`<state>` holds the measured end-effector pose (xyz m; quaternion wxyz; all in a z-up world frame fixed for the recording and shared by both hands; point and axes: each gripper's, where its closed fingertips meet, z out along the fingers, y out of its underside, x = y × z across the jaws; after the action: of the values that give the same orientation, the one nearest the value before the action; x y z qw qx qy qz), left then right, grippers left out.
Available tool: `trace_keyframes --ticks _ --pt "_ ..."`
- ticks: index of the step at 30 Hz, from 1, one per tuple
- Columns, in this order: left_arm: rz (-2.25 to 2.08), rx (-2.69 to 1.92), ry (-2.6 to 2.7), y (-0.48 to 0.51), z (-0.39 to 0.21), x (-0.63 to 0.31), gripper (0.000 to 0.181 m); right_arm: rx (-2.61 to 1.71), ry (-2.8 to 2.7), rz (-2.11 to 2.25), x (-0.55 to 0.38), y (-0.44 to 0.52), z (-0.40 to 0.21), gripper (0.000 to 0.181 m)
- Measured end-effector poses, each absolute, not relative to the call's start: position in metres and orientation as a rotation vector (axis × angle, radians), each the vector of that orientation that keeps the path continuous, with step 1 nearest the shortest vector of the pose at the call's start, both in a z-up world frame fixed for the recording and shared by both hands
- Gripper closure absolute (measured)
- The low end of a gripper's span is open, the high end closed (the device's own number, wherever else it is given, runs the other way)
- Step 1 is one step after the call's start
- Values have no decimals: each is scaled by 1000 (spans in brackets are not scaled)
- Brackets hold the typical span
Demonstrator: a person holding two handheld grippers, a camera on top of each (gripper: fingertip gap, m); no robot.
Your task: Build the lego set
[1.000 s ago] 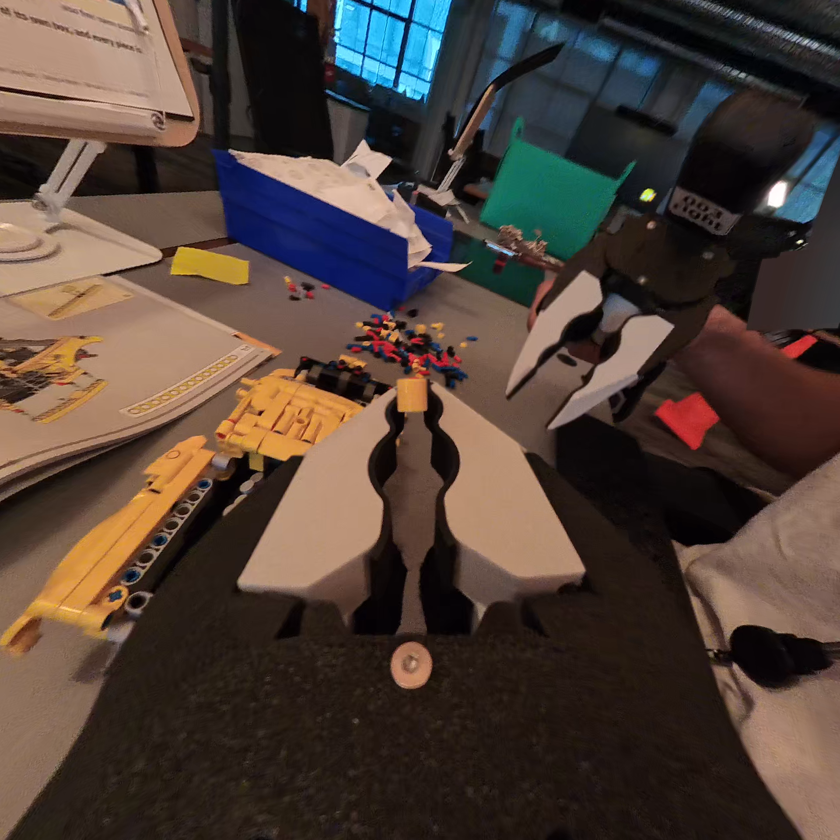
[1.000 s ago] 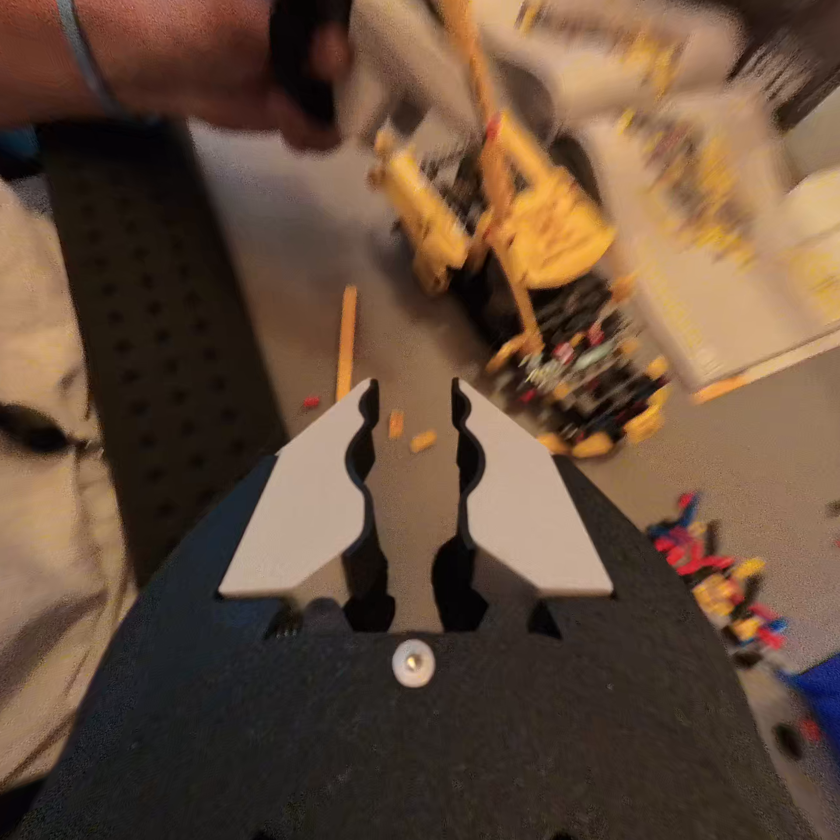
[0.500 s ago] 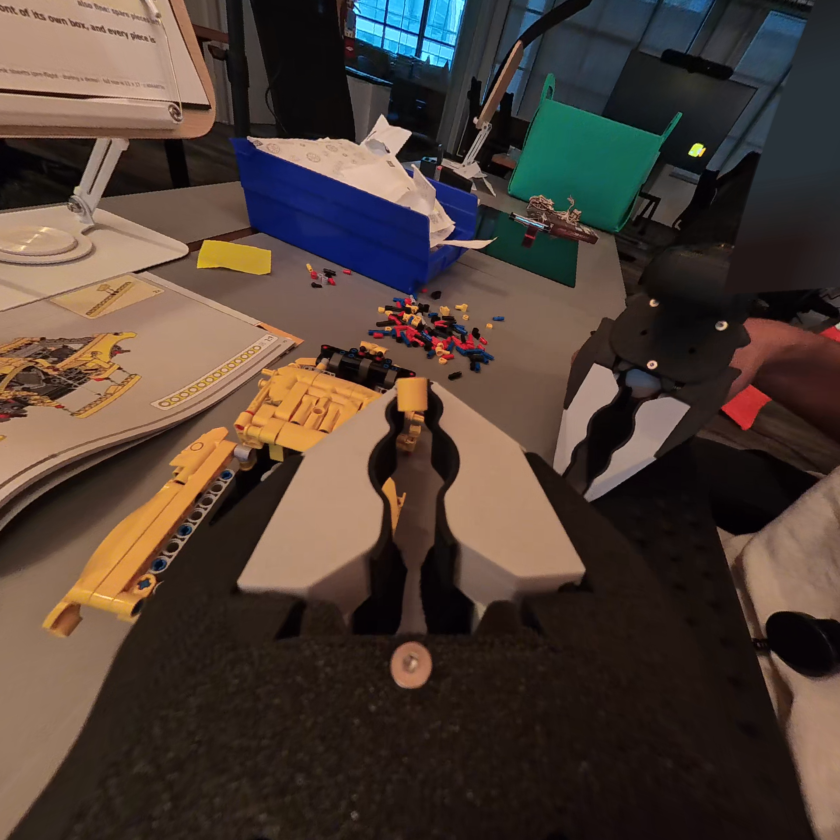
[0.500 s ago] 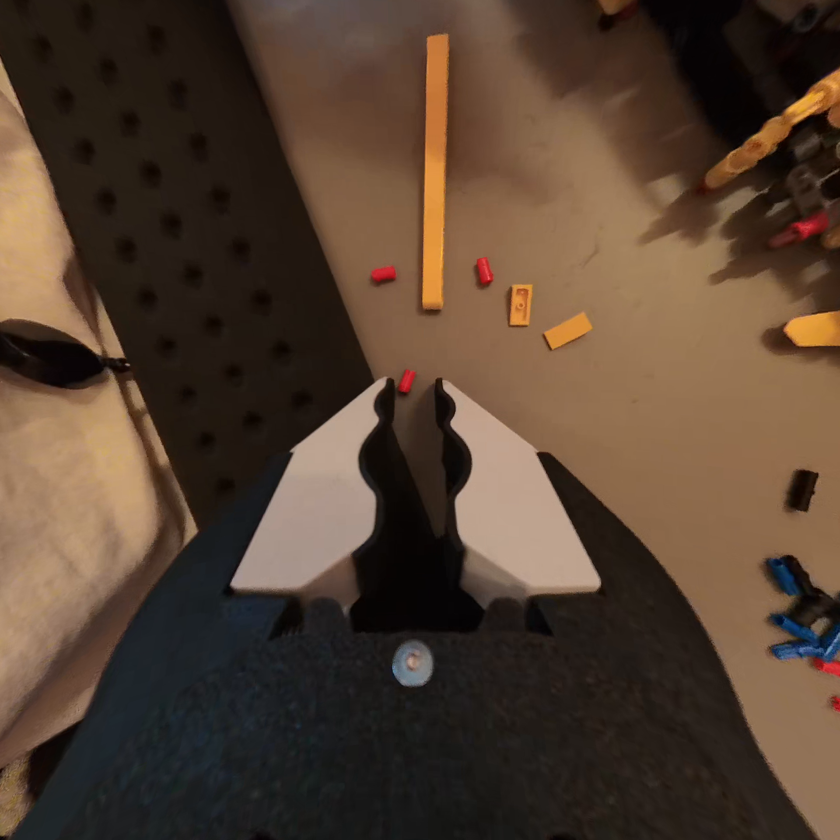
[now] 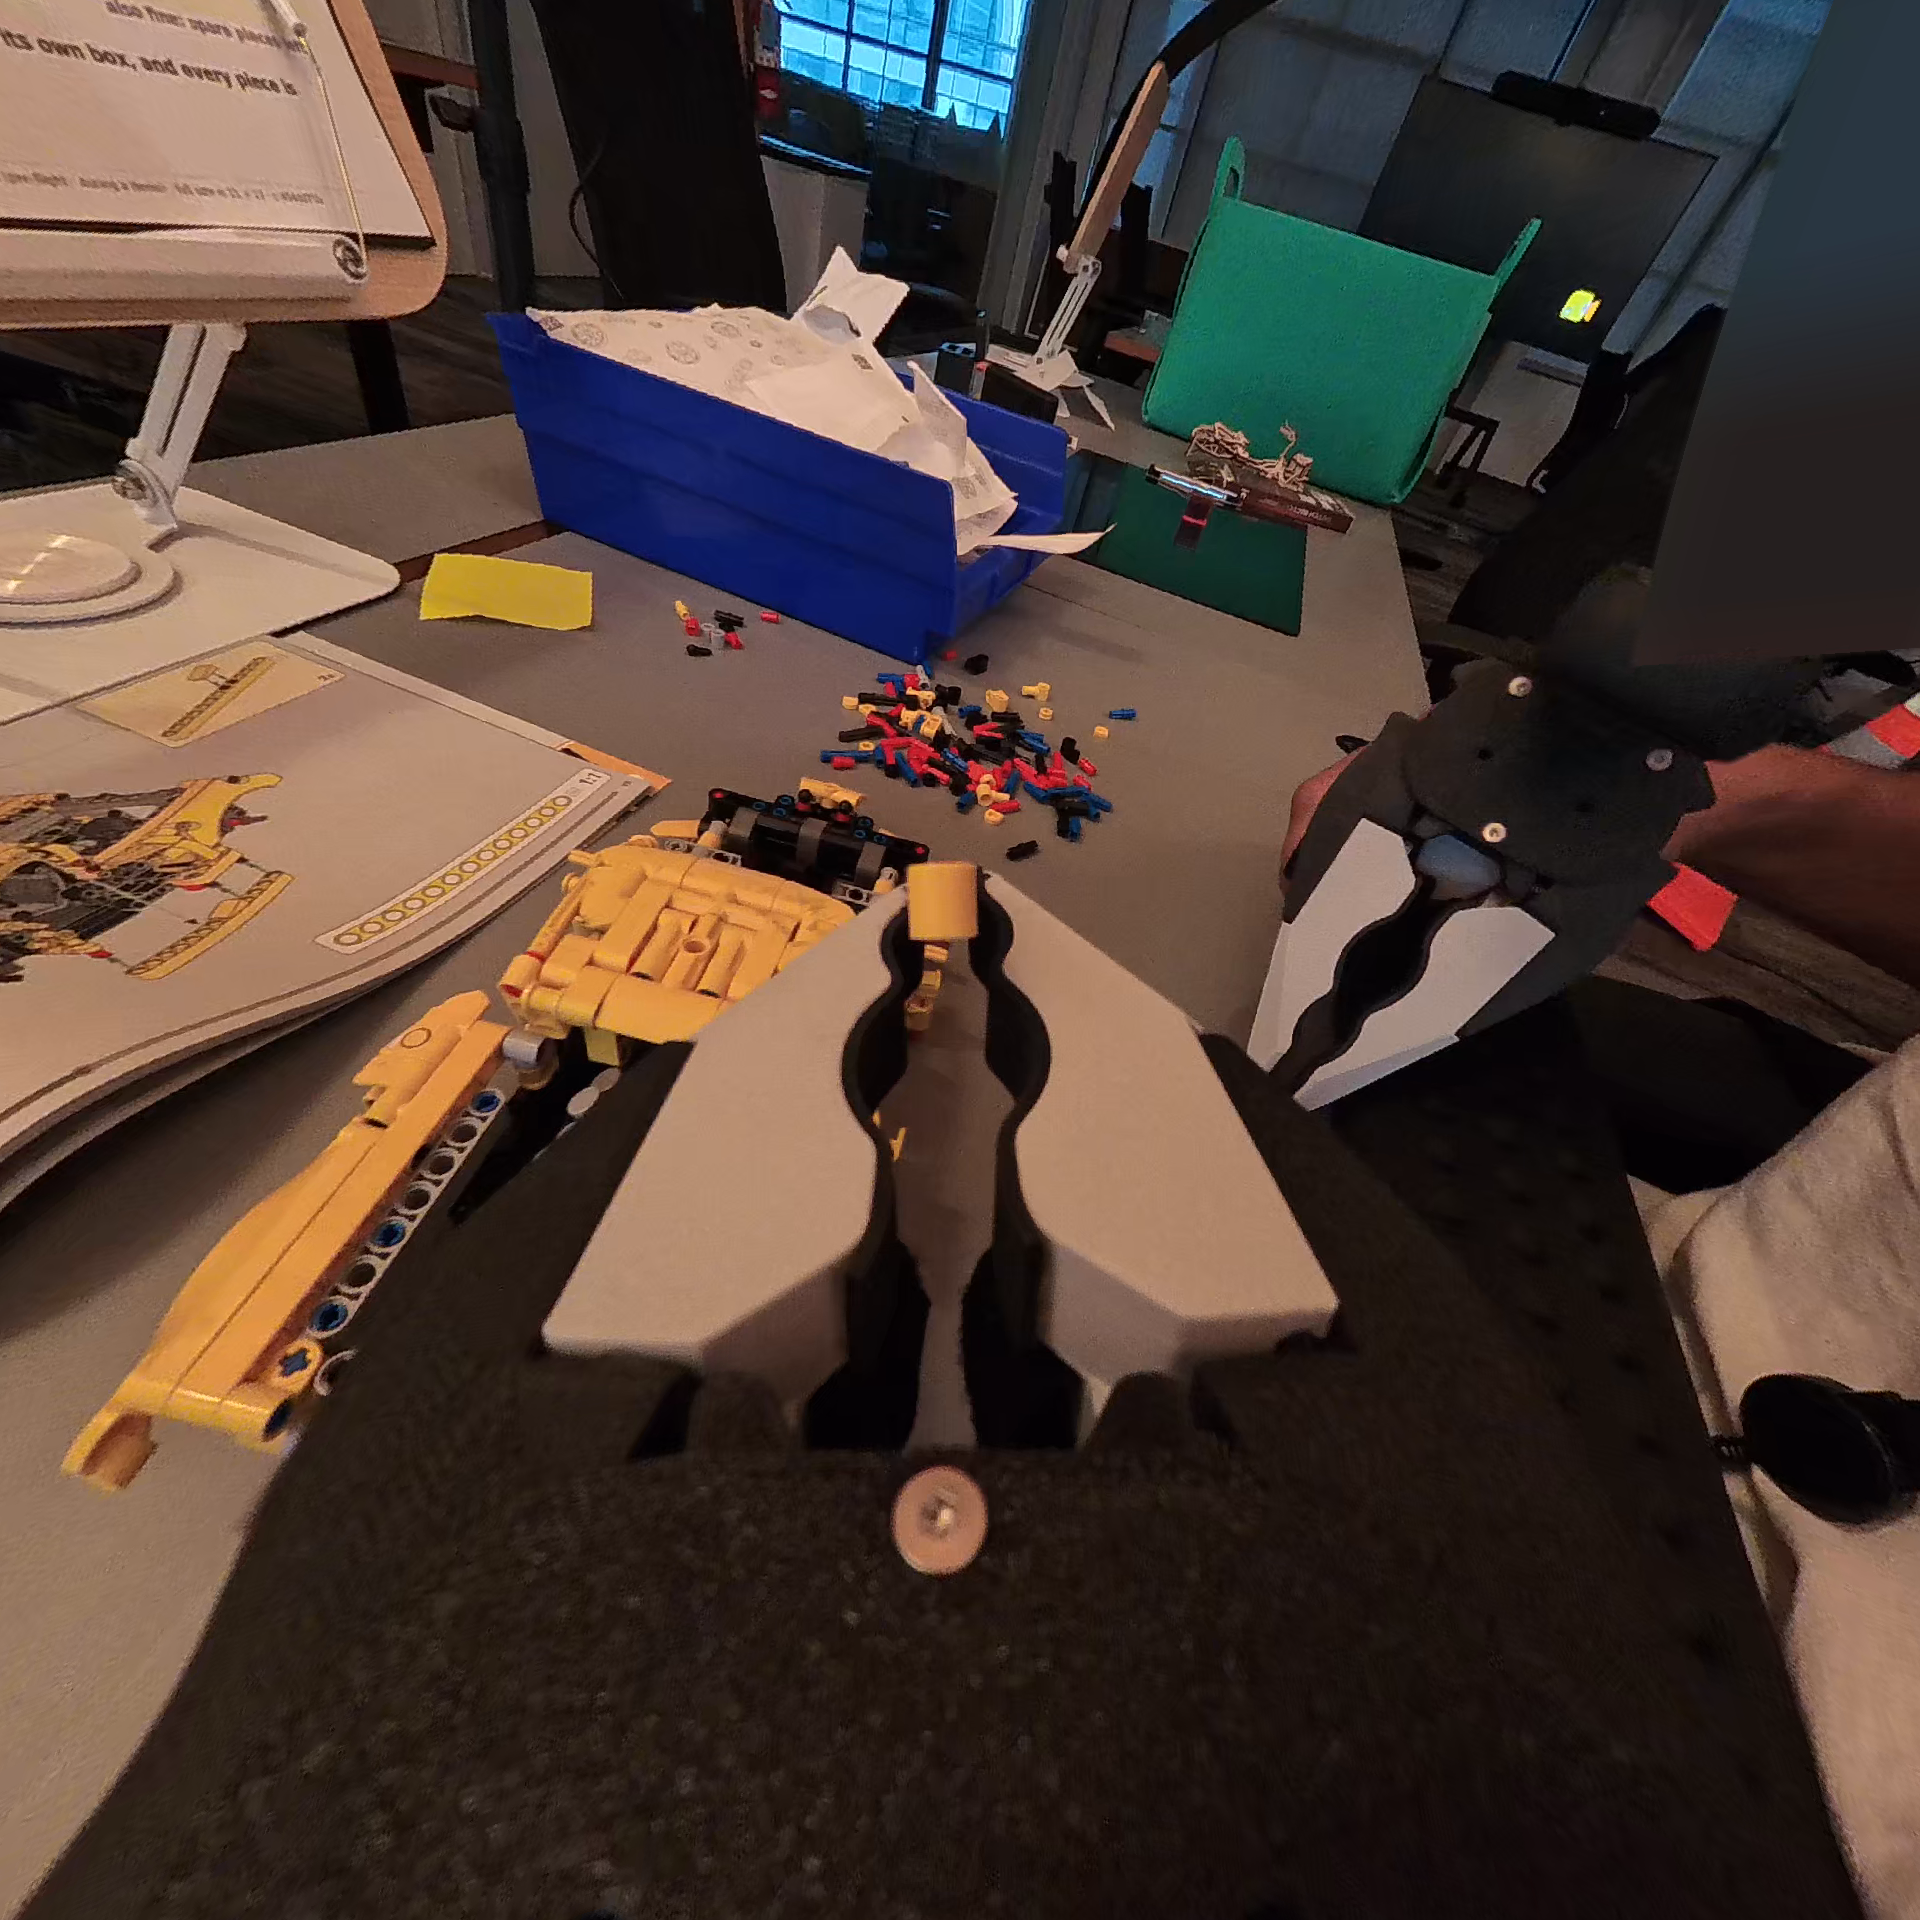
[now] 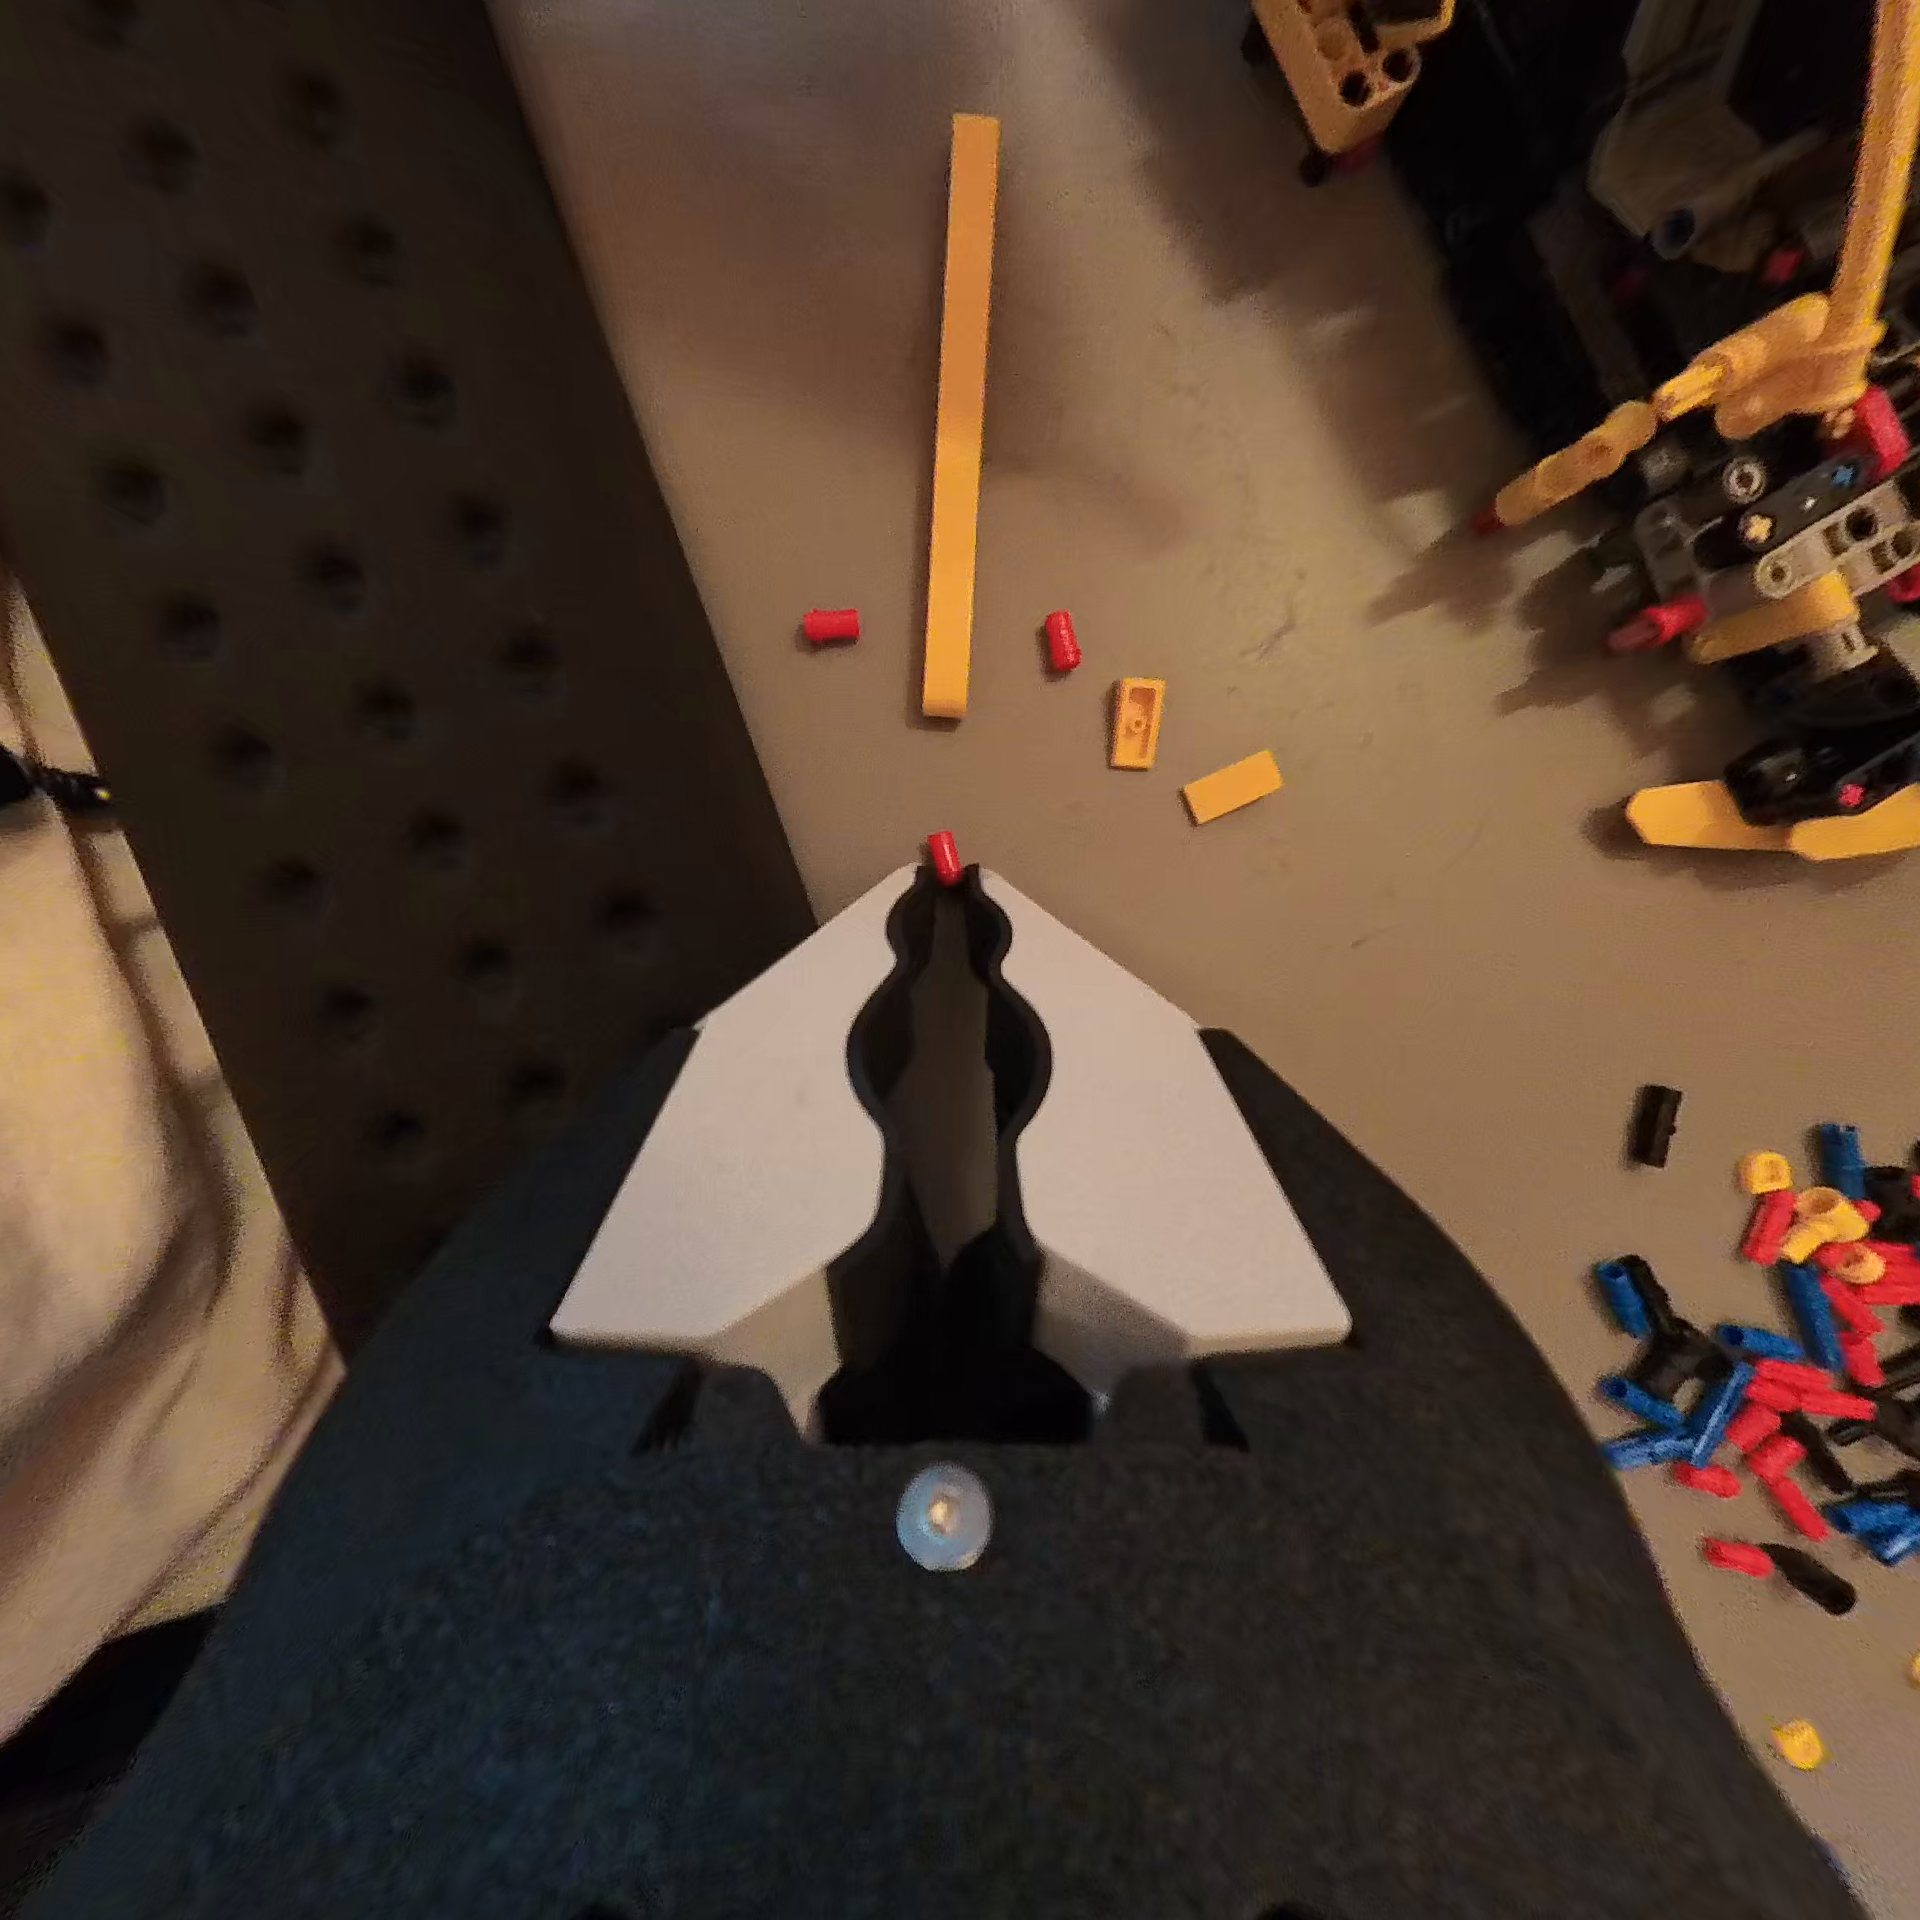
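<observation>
My left gripper [image 5: 943, 899] is pinched tight on a small yellow round piece [image 5: 941, 902], right at the tips of its fingers. It hangs over the yellow lego model [image 5: 665, 945], which lies on the grey table [image 5: 1195, 665]. The model has a long yellow arm [image 5: 301, 1236] with a row of holes, and a black part [image 5: 805, 831] at its far end. My right gripper [image 6: 945, 876] has its tips squeezed on a tiny red peg [image 6: 942, 857], low over the table. In the left wrist view, that right gripper [image 5: 1311, 1075] points down near the table edge, and a hand holds it. Just past the red peg lies a long thin yellow bar [image 6: 961, 416]. Two more red pegs [image 6: 831, 624] lie on the table, one on each side of the bar's near end. Two small flat yellow tiles [image 6: 1136, 723] lie a little to the right. A pile of little pieces [image 5: 966, 748] in red, blue, black and yellow sits beyond the model. The open picture booklet [image 5: 312, 831] lies to the left of the model. A blue bin [image 5: 748, 499] full of crumpled paper stands farther back, and a green bag [image 5: 1330, 322] stands behind it.
</observation>
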<state>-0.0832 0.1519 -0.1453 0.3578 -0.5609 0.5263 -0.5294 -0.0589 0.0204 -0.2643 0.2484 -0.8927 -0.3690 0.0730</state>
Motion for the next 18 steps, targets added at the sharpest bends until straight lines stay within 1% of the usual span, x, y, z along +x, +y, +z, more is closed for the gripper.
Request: trace_keyframes --ticks 5,8,10,14,16,18 --pt "-1351 -1442 1365 151 -146 -83 174 -2449 -1019 225 -57 17 -263 177" --pt "-1349 -1442 1365 151 -146 -83 174 -2488 -1032 144 -41 12 -261 177" --pt "-1352 -1441 1361 152 -145 -83 174 -2532 -1046 -35 -6 9 -255 178" --pt "-1358 -1435 1357 150 -143 -83 174 -2645 -1082 -568 105 -4 -234 178" --pt "-1357 -1432 1359 149 -143 -83 174 -2676 -1218 -900 163 -18 -227 177" --pt "-1351 -1431 1361 149 -143 -83 174 -2611 -1428 -1142 202 -26 -223 178"
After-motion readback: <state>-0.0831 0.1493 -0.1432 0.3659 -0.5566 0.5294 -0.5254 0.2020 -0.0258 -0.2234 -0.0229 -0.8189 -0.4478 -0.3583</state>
